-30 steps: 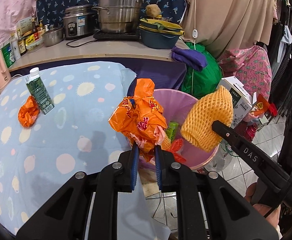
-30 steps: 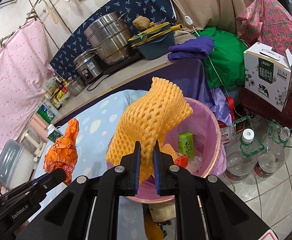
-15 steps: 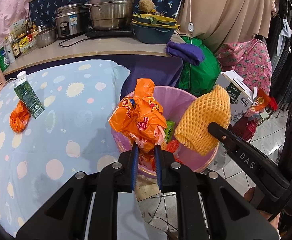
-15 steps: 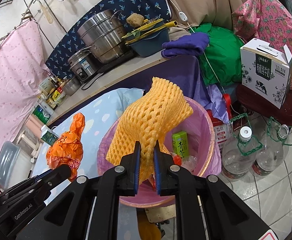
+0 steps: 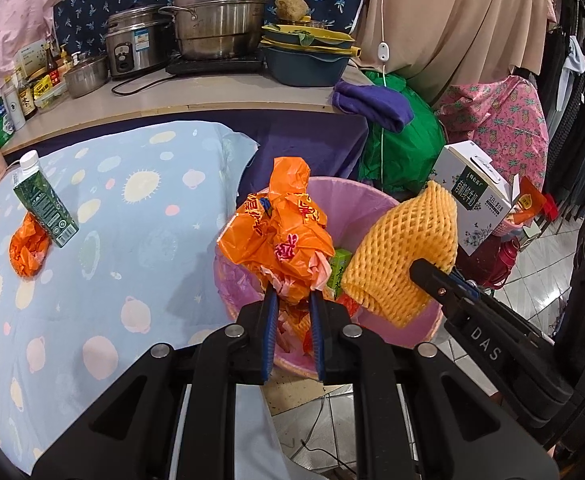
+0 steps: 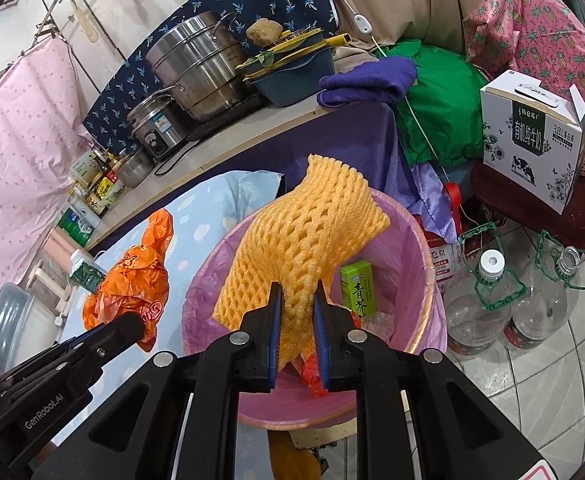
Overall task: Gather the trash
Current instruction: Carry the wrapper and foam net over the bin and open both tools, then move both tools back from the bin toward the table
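My left gripper (image 5: 292, 300) is shut on a crumpled orange plastic bag (image 5: 284, 232) and holds it over the near-left rim of the pink trash bin (image 5: 372, 200). My right gripper (image 6: 296, 296) is shut on a yellow foam fruit net (image 6: 304, 240) and holds it above the same bin (image 6: 420, 248). The net (image 5: 404, 256) also shows in the left wrist view, the bag (image 6: 132, 280) in the right wrist view. A green drink box (image 6: 357, 288) lies in the bin. Another orange bag (image 5: 28, 248) and a green carton (image 5: 44, 200) sit on the table.
The table has a blue patterned cloth (image 5: 112, 240). Behind it a counter (image 5: 212, 96) carries steel pots and a rice cooker. A white milk box (image 6: 532, 136) stands on a red stool, with clear plastic bottles (image 6: 484, 300) on the tiled floor to the right of the bin.
Both grippers have moved a little further over the bin, each still holding its item. The bin appears more centred under them.
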`<state>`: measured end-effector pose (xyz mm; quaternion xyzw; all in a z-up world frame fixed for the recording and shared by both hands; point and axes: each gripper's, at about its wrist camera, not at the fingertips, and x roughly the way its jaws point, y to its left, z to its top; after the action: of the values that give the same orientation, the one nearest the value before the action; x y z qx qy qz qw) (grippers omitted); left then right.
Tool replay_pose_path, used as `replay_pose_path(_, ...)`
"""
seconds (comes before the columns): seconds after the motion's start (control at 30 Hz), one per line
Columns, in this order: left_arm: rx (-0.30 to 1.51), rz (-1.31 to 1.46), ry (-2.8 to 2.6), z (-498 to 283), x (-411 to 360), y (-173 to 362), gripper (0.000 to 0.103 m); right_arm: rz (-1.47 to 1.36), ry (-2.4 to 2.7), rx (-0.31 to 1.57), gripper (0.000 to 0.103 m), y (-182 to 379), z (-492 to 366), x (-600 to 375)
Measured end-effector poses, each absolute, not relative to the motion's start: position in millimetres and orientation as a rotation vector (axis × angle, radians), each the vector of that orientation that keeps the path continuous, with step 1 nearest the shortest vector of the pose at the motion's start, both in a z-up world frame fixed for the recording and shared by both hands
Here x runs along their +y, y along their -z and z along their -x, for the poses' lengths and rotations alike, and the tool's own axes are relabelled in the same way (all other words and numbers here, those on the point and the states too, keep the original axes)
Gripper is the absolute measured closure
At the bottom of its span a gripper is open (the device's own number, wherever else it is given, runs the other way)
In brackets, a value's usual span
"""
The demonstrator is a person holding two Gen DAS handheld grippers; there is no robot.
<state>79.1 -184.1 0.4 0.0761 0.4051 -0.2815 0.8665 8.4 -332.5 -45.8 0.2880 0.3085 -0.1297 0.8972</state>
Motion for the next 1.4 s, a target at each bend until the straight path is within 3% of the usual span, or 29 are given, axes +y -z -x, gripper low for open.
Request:
replay_pose_path(0.1,0.847,-0.157,0.589,-82,-188,1,0.088,-0.597,0.278,0.641,0.083,47,-11,-333)
replay_pose_path(0.2,0.858,-0.149,0.586,-85,-189,3,0.086,-0.611,0.283,0.648,0.069,49,-14,-335)
replay_pose_path(0.27,0.861,-0.147,0.573,-87,-189,4,0.075,-0.610,0.288,0.645,0.062,49,-14,-336)
replay_pose_path(0.33,0.860,-0.144,0.562,-88,-188,5,0.070,-0.607,0.289,0.644,0.061,48,-15,-335)
replay_pose_path(1.4,0.891,-0.072,0.478,-104,-139,7,0.068,-0.548,0.245,0.638,0.053,31,-28,-301)
